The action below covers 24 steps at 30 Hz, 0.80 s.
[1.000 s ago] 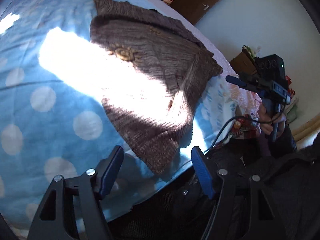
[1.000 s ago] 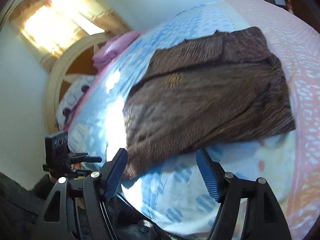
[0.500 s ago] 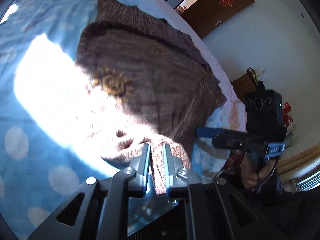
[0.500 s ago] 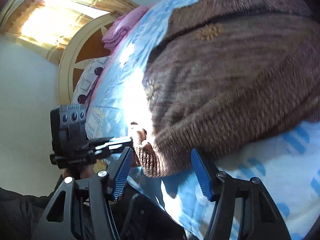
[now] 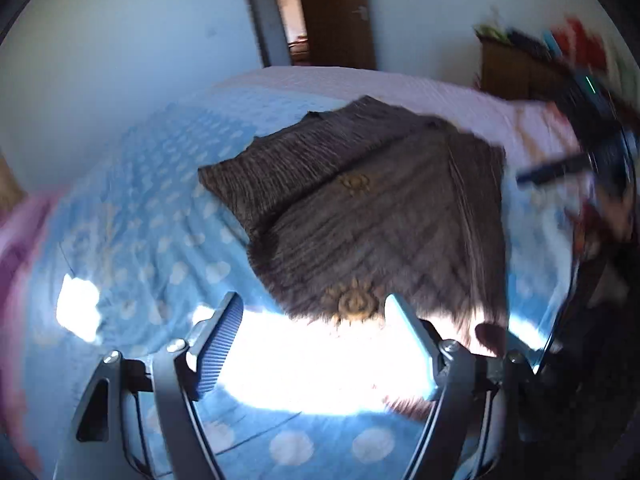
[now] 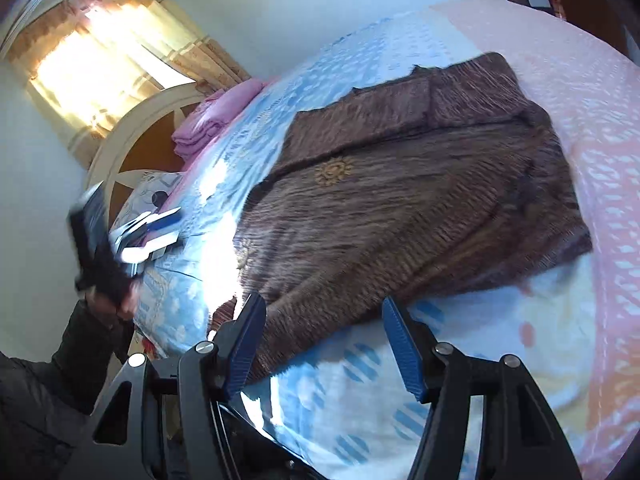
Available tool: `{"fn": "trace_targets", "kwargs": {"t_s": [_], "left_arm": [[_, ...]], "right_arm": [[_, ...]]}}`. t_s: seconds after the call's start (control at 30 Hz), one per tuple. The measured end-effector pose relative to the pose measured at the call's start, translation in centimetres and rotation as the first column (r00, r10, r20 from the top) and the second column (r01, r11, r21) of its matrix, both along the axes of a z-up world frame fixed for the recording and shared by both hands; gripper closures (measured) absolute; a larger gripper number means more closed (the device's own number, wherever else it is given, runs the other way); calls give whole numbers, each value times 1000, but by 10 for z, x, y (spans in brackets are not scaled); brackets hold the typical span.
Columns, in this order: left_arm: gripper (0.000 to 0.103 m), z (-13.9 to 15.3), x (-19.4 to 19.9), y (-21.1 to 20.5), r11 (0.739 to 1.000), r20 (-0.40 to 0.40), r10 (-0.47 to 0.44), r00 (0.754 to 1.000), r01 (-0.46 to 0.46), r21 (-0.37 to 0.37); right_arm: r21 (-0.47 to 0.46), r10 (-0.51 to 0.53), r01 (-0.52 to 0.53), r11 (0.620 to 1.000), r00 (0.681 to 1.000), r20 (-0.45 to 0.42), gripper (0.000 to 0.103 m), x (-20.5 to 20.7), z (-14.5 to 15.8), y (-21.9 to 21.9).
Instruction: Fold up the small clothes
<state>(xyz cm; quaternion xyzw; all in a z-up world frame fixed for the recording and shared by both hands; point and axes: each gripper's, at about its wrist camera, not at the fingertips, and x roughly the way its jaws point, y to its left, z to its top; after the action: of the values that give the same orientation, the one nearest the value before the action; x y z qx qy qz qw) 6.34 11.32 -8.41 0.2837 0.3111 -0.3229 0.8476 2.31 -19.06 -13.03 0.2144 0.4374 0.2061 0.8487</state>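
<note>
A brown knitted sweater with orange sun motifs lies flat on the blue dotted bedspread. My left gripper hovers over its sunlit near edge. Its jaws are opening and no cloth is pinched between them. In the right wrist view the sweater stretches away from my right gripper, which stands open. The sweater's near hem lies between its blue fingers, and the pads do not press on it. Each gripper shows in the other view: the right gripper and the left gripper.
The bed's near edge runs just under both grippers. Folded pink cloth and a pillow lie by the round headboard. A dark-sleeved arm is at lower left. A brown door and a cabinet stand beyond the bed.
The left gripper pinched the sweater's near corner half a second ago, then let go, opened wide, rose and rolled. The right gripper closed in on the hem, then drew back a little.
</note>
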Motion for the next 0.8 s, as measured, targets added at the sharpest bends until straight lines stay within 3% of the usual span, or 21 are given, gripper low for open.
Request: {"fn": "trace_targets", "kwargs": {"t_s": [0.03, 0.1, 0.13, 0.23, 0.33, 0.43, 0.53, 0.57, 0.63, 0.7, 0.8], "left_arm": [[27, -9, -24, 0, 994, 71, -66, 995, 60, 90], [26, -30, -70, -4, 945, 161, -225, 961, 175, 275], [25, -39, -87, -7, 911, 178, -296, 938, 222, 347], [32, -69, -124, -20, 769, 186, -505, 843, 342, 539], [32, -100, -133, -25, 652, 176, -630, 757, 392, 649], [33, -108, -137, -24, 592, 187, -706, 683, 423, 686], [35, -104, -144, -20, 512, 156, -769, 620, 452, 730], [35, -100, -145, -18, 497, 137, -776, 615, 465, 733], [34, -101, -136, -17, 500, 112, -762, 638, 470, 727], [28, -102, -129, -21, 540, 129, -742, 658, 472, 697], [30, -103, -129, -31, 597, 178, -731, 659, 491, 634]], "right_arm": [[4, -6, 6, 1000, 1000, -9, 41, 1, -2, -3], [22, -22, 23, 999, 1000, -21, 41, 8, -4, -8], [39, -25, 26, 999, 999, -25, 41, 10, -5, -11], [89, -30, 33, 996, 999, -29, 41, 16, -5, -5], [116, 9, -5, 993, 999, -32, 41, 11, -5, 8], [72, 60, -58, 996, 998, -35, 41, -3, -5, 21], [42, 59, -57, 997, 997, -40, 41, -11, -7, 24], [50, 52, -50, 997, 998, -42, 41, -13, -8, 22], [70, 40, -37, 997, 998, -42, 41, -14, -10, 20], [92, 24, -20, 996, 999, -44, 41, -13, -13, 17], [115, -8, 15, 993, 998, -56, 41, -12, -13, 10]]}}
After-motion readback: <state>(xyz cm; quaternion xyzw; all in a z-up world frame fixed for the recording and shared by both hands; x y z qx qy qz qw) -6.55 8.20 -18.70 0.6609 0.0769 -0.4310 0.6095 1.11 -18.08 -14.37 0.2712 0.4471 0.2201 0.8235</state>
